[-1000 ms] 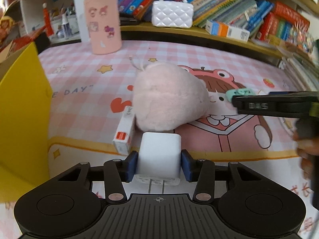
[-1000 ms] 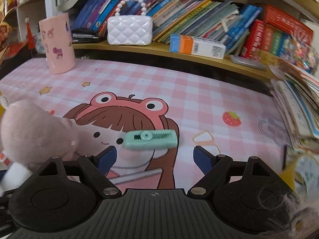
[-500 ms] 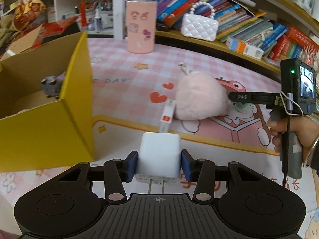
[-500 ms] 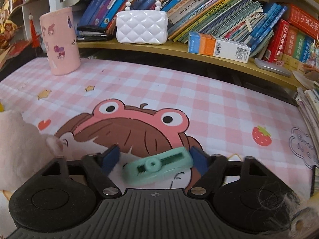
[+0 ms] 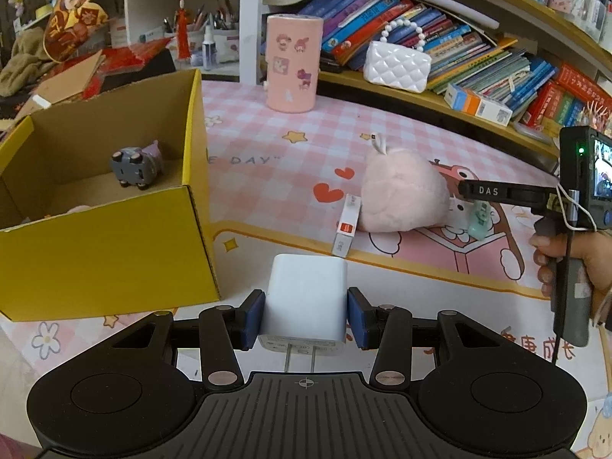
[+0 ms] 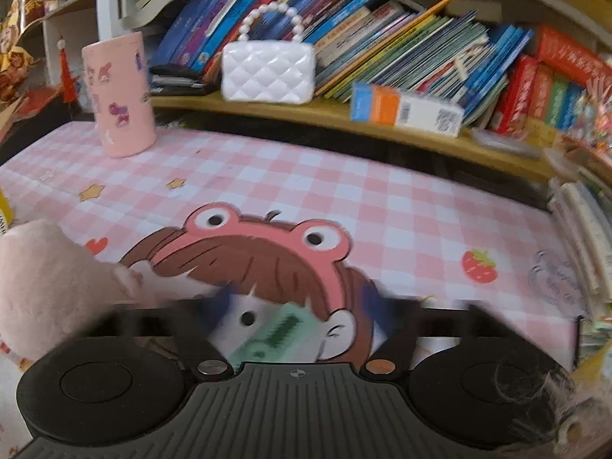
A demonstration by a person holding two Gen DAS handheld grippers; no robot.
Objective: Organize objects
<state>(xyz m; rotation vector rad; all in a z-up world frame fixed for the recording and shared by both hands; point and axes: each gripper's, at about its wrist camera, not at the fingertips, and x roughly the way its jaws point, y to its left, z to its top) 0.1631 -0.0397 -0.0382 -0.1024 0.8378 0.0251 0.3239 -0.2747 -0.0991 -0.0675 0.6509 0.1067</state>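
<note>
My left gripper (image 5: 306, 308) is shut on a white plug charger (image 5: 306, 290), prongs toward the camera, held above the mat's front edge beside the yellow cardboard box (image 5: 114, 244). A small grey-purple toy (image 5: 135, 164) lies inside the box. My right gripper (image 6: 296, 306) is blurred and its jaws are opening. A mint green clip (image 6: 275, 331) lies tilted between them, and neither pad touches it. In the left wrist view the right gripper (image 5: 474, 195) hovers by the pink plush (image 5: 401, 199), with the green clip (image 5: 478, 223) hanging just under it.
A small white and red box (image 5: 346, 225) lies against the plush. At the back of the pink checked mat (image 6: 344, 191) stands a pink cup (image 5: 292, 63). A white quilted purse (image 6: 267, 72) and rows of books fill the shelf. A hand (image 5: 573, 256) holds the right gripper's handle.
My left gripper drew back and rose with the charger, bringing the yellow box into view. The right gripper closed on the green clip, then spread its jaws; the clip now sits lower and tilted.
</note>
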